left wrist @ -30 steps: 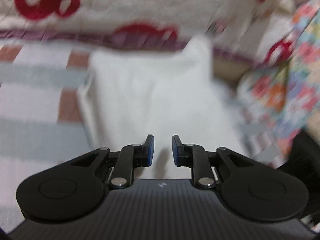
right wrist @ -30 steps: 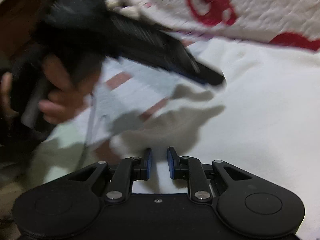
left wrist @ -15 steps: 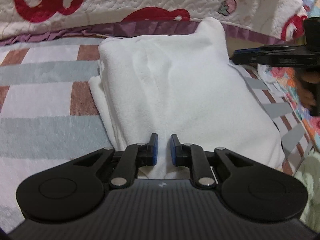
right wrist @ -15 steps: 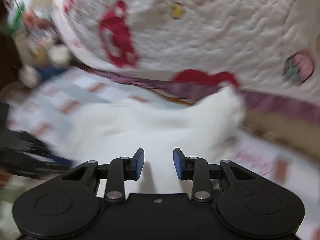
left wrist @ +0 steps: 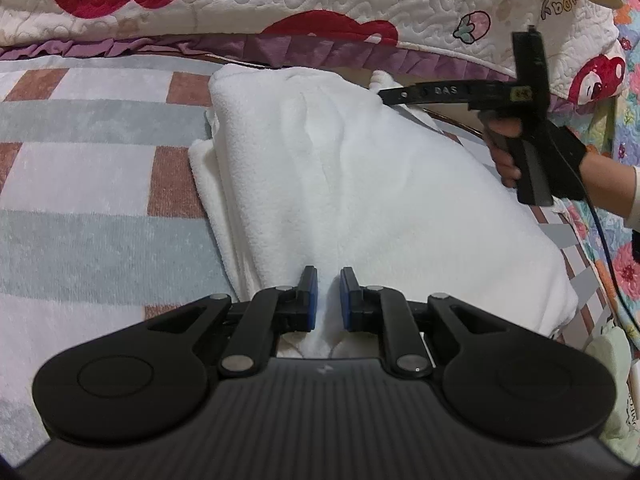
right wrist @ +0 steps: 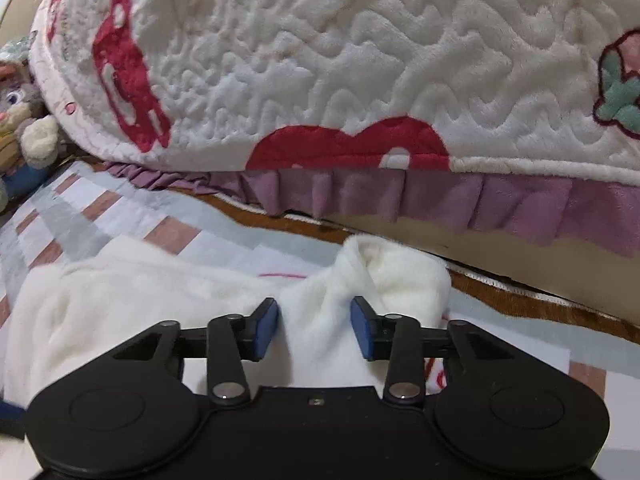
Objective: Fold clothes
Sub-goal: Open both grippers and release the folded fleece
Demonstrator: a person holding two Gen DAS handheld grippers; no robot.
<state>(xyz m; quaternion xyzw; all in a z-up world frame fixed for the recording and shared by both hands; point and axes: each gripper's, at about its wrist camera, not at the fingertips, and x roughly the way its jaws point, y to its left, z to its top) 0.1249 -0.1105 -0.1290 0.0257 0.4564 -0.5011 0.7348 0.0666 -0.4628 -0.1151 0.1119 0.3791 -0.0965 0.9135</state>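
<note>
1. The left tongs (left wrist: 327, 297) are pinching the near edge of the white garment (left wrist: 360, 184), which is lying folded on the striped rug (left wrist: 88, 240) and stretching away ahead of them.
2. The right tongs (right wrist: 314, 330) are opening, with nothing gripped; a raised corner of the garment (right wrist: 384, 268) is sitting just ahead, between the spread fingers.
3. Risk, as I judge it: the plush layers are stacking thickly, so the right tongs may be catching only the top layer, and the fold would be coming apart.
4. The quilt frill (right wrist: 400, 196) is hanging just beyond that corner and could be snagging.
5. No containers are showing.
</note>
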